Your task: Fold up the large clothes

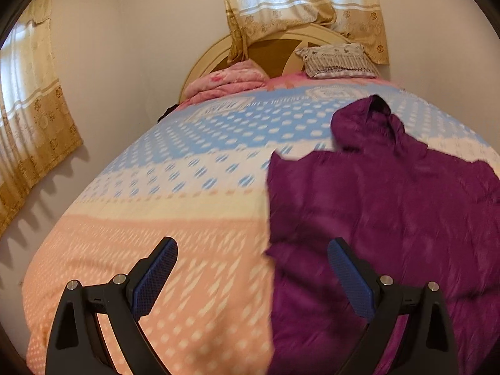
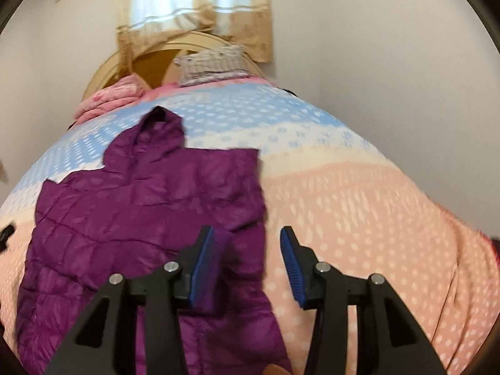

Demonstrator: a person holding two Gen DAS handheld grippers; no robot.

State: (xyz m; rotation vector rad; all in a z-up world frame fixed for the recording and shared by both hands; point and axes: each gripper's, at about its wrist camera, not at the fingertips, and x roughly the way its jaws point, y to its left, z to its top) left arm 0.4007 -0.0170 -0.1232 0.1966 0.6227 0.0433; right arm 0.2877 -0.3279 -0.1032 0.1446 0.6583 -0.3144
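purple hooded jacket (image 2: 150,206) flat on bed (image 1: 162,206); left gripper (image 1: 252,257) and right gripper (image 2: 247,243) both spread wide, gripping nothing

Purple jacket (image 2: 140,218); bedspread (image 1: 156,218) peach, cream & blue, white-dotted.

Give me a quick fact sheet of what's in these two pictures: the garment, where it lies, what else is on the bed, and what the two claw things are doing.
garment: purple hooded jacket, quilted, lying flat, both side edges already folded in
hood: points toward the headboard
surface: bed with a pink, white and blue patterned bedspread
also on bed: pink blanket and patterned pillow by the headboard
left gripper: open, holding nothing, above the jacket's edge
right gripper: open, nothing pinched, above the jacket's other edge
window: curtains behind the headboard
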